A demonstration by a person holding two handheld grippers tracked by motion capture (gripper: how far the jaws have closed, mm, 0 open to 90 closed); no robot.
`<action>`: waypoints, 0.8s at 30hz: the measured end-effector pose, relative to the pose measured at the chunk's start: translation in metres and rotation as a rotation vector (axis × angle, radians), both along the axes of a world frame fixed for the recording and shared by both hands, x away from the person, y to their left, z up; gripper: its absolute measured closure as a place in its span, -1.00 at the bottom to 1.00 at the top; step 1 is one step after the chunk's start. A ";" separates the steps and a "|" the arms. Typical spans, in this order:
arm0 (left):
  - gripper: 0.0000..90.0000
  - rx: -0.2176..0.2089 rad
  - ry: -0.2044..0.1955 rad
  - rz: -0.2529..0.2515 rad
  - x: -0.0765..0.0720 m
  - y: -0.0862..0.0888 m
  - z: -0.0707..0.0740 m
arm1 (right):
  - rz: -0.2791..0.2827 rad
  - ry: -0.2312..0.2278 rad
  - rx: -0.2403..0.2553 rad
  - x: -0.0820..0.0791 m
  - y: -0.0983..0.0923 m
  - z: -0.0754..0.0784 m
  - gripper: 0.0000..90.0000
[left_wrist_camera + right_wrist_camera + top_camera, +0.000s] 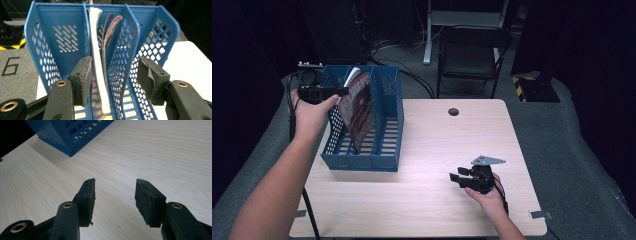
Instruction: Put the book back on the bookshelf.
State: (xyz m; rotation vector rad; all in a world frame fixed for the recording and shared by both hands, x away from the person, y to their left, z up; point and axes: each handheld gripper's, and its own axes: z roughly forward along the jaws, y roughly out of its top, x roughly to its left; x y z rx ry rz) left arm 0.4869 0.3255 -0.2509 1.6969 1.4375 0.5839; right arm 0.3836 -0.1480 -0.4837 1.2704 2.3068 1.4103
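Blue file rack (384, 125) sits at left of the tabletop (437, 150) in the high view, three slots. A magazine (358, 107) stands tilted in the middle slot; in the left gripper view its white page edge (98, 62) runs up the centre, with a dark cover just right of it.

Left gripper (324, 91), upper left of the high view, hangs at the rack's left top edge. Fingers (81, 80) about half open, straddling the magazine edge and the slot divider. Left pad is close to the pages; can't tell if it touches. No real clamp visible, so nothing held.

Right gripper (464, 177), lower right of the high view, hovers low over bare tabletop, well apart from the rack. Fingers (86, 197) half open, empty.

Step, as a judgement: magazine is in the slot and the left gripper is either just letting go or about to take hold of it. Next move calls for a clean lift straight up without snagging the divider or tipping the rack; right gripper could steady the rack.
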 end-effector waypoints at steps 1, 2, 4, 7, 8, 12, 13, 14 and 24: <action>0.02 -0.001 -0.004 -0.005 -0.001 -0.001 0.002 | -0.003 0.007 0.004 0.000 0.000 0.000 0.11; 0.02 -0.006 -0.006 -0.013 -0.002 -0.002 0.005 | -0.003 0.007 0.004 0.000 0.000 0.000 0.11; 0.02 -0.007 -0.009 -0.031 -0.005 -0.004 0.009 | 0.000 0.002 0.002 0.001 0.000 0.000 0.11; 0.02 0.009 -0.008 -0.063 -0.009 -0.009 0.014 | -0.001 0.001 0.004 0.001 0.000 0.000 0.11; 0.02 0.009 -0.009 -0.079 -0.011 -0.012 0.016 | -0.002 0.003 0.004 0.001 0.000 0.000 0.11; 0.02 0.009 -0.011 -0.101 -0.014 -0.016 0.018 | -0.002 -0.004 0.005 0.002 0.000 0.000 0.10; 0.02 0.016 -0.012 -0.117 -0.016 -0.019 0.019 | 0.000 -0.003 0.006 0.002 0.000 0.000 0.10; 0.02 0.016 -0.012 -0.117 -0.016 -0.019 0.019 | -0.001 -0.001 0.005 0.002 0.001 0.000 0.10; 0.02 0.038 -0.021 -0.220 -0.034 -0.037 0.025 | 0.002 -0.002 0.003 0.003 0.001 0.000 0.10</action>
